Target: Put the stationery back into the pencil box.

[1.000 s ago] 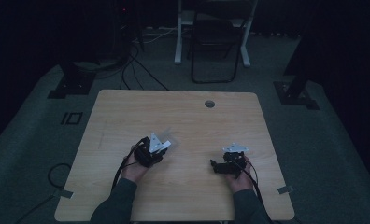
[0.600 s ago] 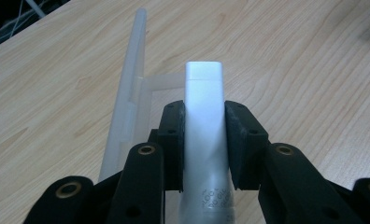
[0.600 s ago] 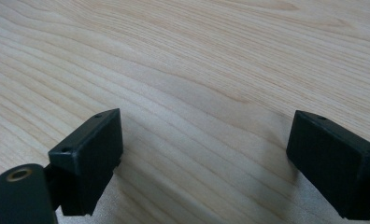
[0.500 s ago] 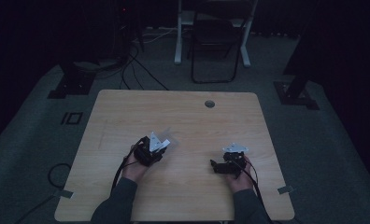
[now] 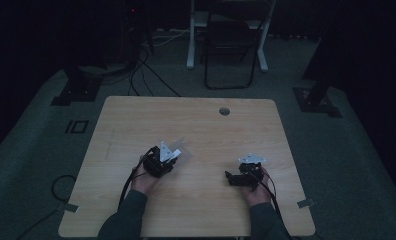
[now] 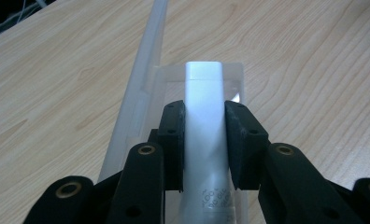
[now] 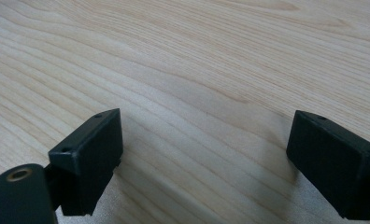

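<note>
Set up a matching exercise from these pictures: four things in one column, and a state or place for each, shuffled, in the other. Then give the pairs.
Things:
1. left gripper
2. right gripper
3. clear plastic case
4. round hole in the wooden table

States or places:
A. fingers spread wide, bare wood between them
B. near the table's far edge
C. shut on a white bar-shaped piece
D. lid open, lying on the table by the left gripper

Pairs: 1-C, 2-A, 3-D, 4-B
</note>
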Available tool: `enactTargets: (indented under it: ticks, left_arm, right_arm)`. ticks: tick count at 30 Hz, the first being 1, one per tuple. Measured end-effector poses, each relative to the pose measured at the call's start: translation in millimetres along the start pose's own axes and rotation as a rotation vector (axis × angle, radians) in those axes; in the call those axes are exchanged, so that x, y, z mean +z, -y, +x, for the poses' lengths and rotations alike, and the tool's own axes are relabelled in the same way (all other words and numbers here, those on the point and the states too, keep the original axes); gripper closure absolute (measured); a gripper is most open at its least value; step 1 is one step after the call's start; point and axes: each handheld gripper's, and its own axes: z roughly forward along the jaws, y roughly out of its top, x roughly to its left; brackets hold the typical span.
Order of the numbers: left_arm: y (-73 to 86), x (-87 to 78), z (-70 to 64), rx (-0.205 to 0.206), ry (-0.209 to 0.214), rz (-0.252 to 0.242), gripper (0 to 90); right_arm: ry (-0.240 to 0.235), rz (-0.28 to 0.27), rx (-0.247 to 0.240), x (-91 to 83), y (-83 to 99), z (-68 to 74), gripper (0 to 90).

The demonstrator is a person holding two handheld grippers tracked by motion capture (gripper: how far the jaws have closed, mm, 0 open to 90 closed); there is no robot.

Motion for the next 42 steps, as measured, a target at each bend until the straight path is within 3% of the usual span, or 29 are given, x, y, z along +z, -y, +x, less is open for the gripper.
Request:
enactTargets:
  ticks: [19, 32, 42]
  left_arm:
    - [4.8, 2.2, -9.7, 0.06, -0.036, -0.011, 69.8]
    - [9.7, 9.3, -13.8, 0.097, -0.063, 0.024, 69.1]
    - [7.4, 5.4, -15.5, 0.101, -0.056, 0.016, 60.4]
  right_arm:
    - [0.0, 0.0, 0.0, 0.0, 0.0, 0.0, 10.5]
    - [0.0, 0.0, 0.0, 0.0, 0.0, 0.0, 10.5]
    - [-0.002, 0.0, -0.004, -0.2, 0.3, 0.0, 10.5]
